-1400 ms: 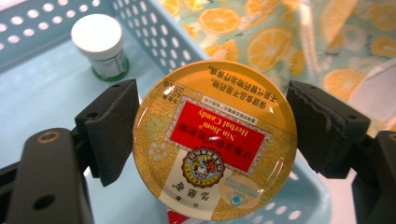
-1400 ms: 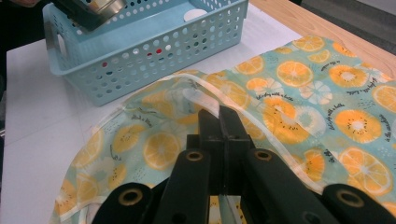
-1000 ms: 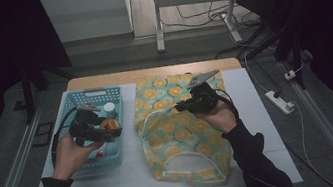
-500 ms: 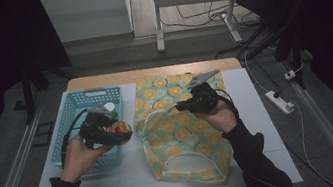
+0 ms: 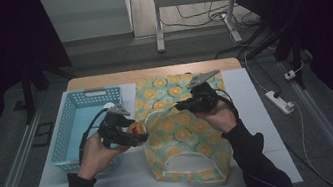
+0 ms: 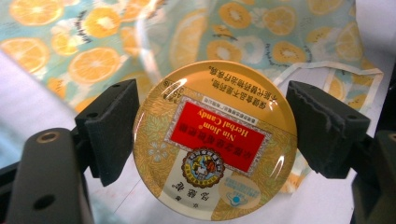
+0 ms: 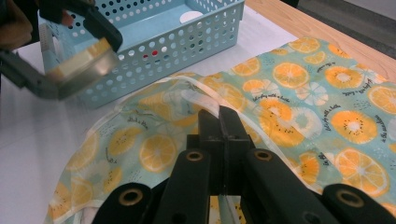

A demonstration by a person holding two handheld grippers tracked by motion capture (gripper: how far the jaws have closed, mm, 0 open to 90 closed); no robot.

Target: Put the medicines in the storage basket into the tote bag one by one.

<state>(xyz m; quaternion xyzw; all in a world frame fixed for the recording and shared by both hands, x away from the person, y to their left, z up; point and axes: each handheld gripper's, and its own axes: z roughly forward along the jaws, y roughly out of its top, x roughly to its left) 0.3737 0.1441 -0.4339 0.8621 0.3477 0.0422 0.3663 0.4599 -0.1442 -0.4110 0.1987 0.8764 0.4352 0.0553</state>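
Observation:
A round yellow candy tin (image 6: 215,140) with a red label sits between the pads of my left gripper (image 6: 212,135), which is shut on its rim. In the high view the tin (image 5: 137,128) and left gripper (image 5: 134,132) hang at the left edge of the orange-print cloth bag (image 5: 182,139). My right gripper (image 7: 222,116) has its jaws pressed together on the bag's fabric (image 7: 327,107), and the bag's white-trimmed rim stands lifted. In the high view the right gripper (image 5: 181,105) is over the bag's upper middle. The right gripper view shows the tin (image 7: 84,63) held beside the basket.
A light-blue perforated basket (image 5: 72,133) stands left of the bag on the white mat, with a small white round thing (image 5: 109,105) at its far end. The basket (image 7: 187,42) lies just beyond the bag's raised rim. A bare wooden table edge runs along the back.
My left gripper has carried the tin rightward, from over the basket to the bag's left edge. The right gripper and bag have stayed put.

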